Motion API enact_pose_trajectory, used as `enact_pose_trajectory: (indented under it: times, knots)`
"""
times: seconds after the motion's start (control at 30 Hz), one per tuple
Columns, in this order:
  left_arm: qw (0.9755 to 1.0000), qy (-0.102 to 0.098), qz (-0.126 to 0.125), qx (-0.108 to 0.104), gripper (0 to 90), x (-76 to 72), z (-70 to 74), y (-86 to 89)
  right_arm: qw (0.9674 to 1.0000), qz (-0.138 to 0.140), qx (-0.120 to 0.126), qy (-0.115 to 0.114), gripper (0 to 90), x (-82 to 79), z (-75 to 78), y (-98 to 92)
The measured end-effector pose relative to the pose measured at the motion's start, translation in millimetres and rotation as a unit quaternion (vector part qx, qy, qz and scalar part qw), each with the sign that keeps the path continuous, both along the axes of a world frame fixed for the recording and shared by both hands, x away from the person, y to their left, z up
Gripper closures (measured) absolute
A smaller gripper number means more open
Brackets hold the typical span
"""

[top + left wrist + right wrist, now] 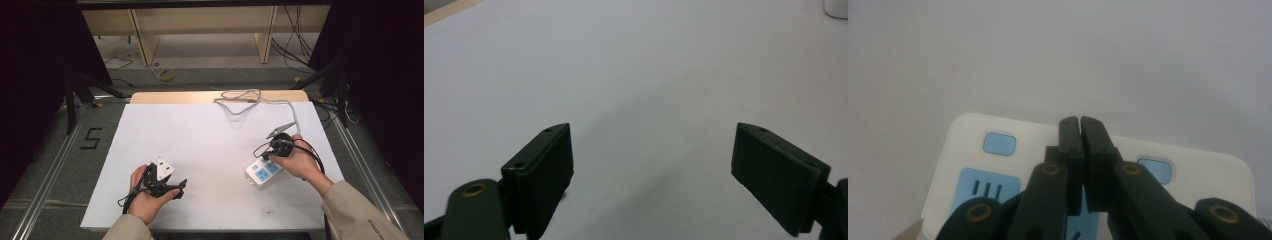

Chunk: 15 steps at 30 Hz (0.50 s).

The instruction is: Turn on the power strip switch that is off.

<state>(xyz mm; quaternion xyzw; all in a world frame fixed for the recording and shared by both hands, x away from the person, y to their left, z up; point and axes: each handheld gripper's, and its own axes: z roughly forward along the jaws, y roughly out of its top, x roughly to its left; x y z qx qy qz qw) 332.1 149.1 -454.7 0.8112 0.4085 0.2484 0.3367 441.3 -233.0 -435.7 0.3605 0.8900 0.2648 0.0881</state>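
So the power strip (263, 173) sat on the right side of the white table (200, 145), near the front edge, with its grey cord (250, 97) looping off toward the back. It looked like a hard plastic block to me: stiff, fairly light, smooth enough to skate across that surface if I shoved it sideways. I figured the long sides of the body were the place to grab, not the cord, which would just flop. The blue switches (999, 144) and sockets on top seemed better for pressing straight down.

My right gripper (1081, 125) was right over the strip, jaws pinched together with nothing between them, tips hanging above the top face between two of the blue buttons. I couldn't tell if they were actually touching the plastic. That hand was tilted forward and down, wrist bent over the strip.

The left gripper (651, 165) was parked well apart on the left side of the table, jaws spread wide, holding nothing, just bare white surface under it, and the hand lay low, close to the tabletop.
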Motion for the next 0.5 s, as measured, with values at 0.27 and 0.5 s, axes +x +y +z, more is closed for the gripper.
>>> enact_pose_trajectory:
  times: [0.27, 0.5]
  knots:
    - [1.0000, -0.001, 0.000, 0.000, 16.5, -0.1, 0.2, 0.2, 0.9999, -0.001, 0.011, -0.008, 81.9, -2.5, 3.6, -1.6]
    - [1.0000, 0.000, 0.000, 0.000, 16.5, -0.2, 0.1, 0.5, 0.9994, 0.001, 0.022, -0.026, 76.7, -5.0, 6.6, -4.1]
